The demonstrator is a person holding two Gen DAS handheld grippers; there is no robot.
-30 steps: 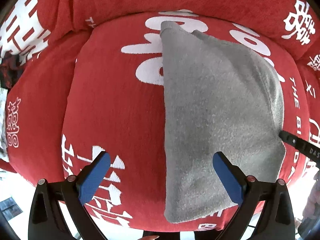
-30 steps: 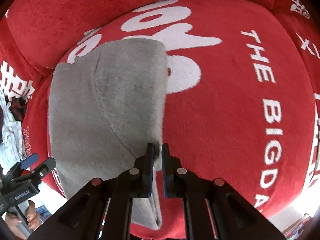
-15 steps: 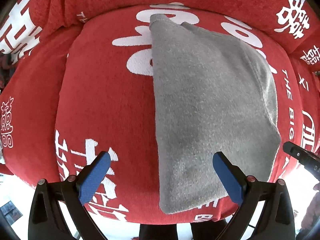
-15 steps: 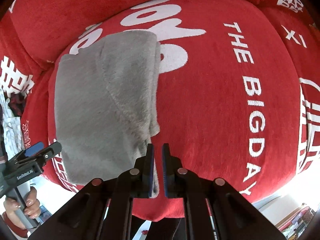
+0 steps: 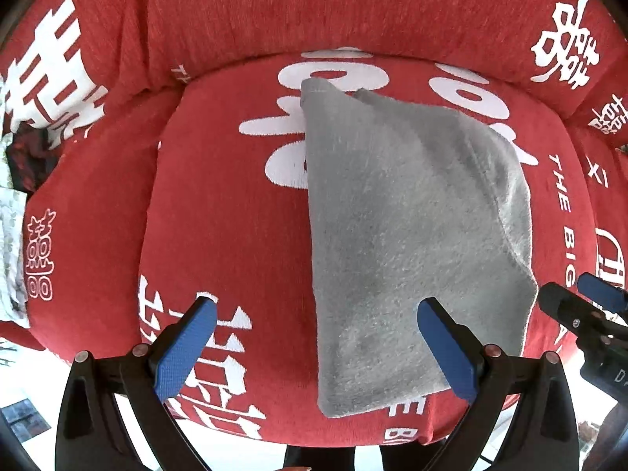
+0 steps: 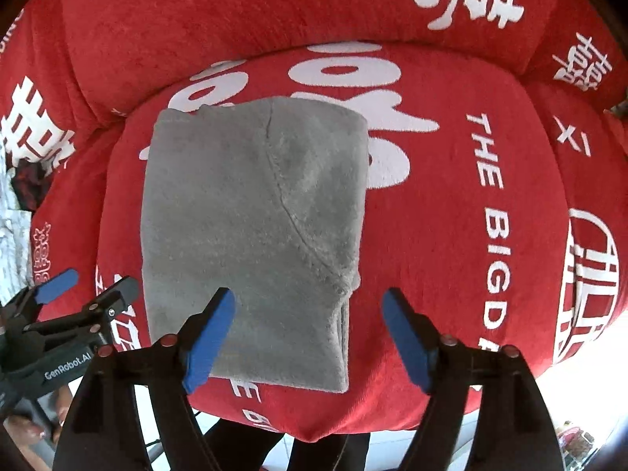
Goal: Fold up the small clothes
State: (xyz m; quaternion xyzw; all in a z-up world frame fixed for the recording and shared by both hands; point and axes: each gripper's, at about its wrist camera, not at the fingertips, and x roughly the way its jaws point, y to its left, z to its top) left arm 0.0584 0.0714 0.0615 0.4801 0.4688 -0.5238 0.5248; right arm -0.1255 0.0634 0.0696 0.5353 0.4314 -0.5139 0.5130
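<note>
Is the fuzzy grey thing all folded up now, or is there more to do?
Nearly done, it seems. The grey garment lies folded in layers on the red cushion, with stacked edges showing at its near corner. Nothing is in hand: the right tongs have just been opening and now stand empty above it, and the left tongs are open too. Perhaps one more fold or a tidy-up remains.

left gripper [image 5: 316, 347] agape, right gripper [image 6: 308, 333] (just opened) empty
</note>
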